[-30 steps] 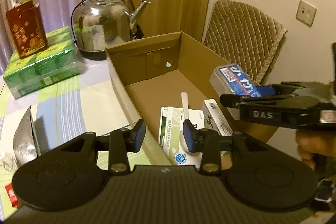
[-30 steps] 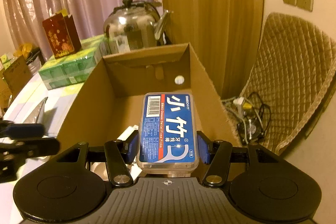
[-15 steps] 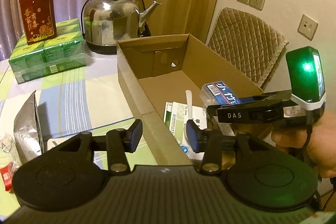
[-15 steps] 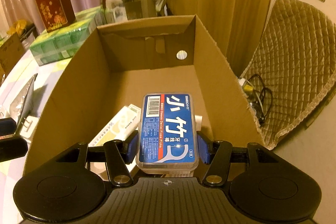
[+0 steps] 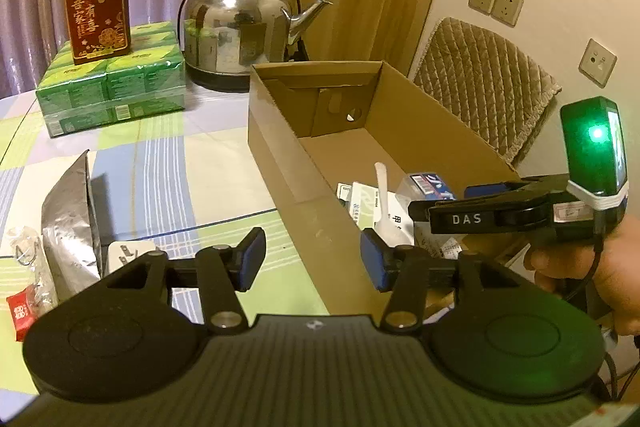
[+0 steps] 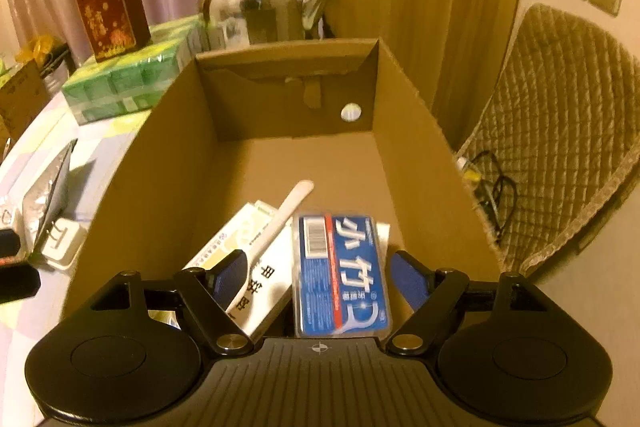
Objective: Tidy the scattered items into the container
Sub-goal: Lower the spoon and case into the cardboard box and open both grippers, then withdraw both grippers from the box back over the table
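Right gripper [image 6: 312, 273]: fingers just spread, released; the blue floss-pick case [image 6: 342, 275] has dropped out of the grip it sat in half a second ago and now lies between them, untouched by the pads, inside the cardboard box [image 6: 420, 147]. That item looks done. Left gripper [image 5: 312, 253]: fingers have been opening too, nothing between them, straddling the box's near wall. Just left of the case: white medicine cartons [image 6: 256, 251] with a white spoon [image 6: 276, 223] on top. Beyond the fingers the box floor is bare. Still out on the surface, left of the left fingers: silver foil pouch [image 5: 70, 219], white plug adapter [image 5: 128, 253], small red packet [image 5: 26, 311].
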Motion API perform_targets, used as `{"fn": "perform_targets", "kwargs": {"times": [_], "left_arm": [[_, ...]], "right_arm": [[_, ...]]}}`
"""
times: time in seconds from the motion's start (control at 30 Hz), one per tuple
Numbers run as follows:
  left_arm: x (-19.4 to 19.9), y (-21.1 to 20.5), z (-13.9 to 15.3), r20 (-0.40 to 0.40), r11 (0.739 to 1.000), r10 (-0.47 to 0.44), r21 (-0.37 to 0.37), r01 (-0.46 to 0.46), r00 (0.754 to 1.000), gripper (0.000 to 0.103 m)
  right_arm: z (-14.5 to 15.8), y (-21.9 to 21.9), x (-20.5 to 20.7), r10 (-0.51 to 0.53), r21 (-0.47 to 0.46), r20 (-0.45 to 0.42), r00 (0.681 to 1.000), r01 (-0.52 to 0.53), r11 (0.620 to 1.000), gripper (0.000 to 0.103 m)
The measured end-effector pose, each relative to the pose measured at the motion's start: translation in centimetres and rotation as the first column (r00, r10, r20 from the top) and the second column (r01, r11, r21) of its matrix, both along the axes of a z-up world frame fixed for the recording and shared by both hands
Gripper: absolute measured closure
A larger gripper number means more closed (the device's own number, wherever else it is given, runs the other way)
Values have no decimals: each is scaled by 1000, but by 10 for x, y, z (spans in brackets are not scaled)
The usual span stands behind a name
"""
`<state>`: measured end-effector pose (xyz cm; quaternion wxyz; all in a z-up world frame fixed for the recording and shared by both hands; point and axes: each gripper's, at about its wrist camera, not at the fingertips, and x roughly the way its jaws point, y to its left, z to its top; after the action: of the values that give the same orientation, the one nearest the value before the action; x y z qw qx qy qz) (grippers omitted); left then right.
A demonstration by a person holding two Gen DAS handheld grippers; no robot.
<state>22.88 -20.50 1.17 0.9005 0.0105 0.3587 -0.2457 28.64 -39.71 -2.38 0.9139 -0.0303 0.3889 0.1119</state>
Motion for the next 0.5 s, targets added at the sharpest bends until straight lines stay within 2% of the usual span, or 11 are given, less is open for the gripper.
{"fn": "perform_targets", "kwargs": {"times": [0.23,0.4,0.5], "left_arm": [[-12,18,5,3,999,39,-3,-39,999,53],[-28,39,6,-2,997,78,2,-78,997,51],[-42,54,7,1,995,100,8,-100,995,44]], "right_arm": [[31,-4,-28,-6,36,71,997,3,999,27],[57,2,-59,32,49,128,991,-38,998,25],[71,12,-80,59,69,153,986,-71,995,22]]}}
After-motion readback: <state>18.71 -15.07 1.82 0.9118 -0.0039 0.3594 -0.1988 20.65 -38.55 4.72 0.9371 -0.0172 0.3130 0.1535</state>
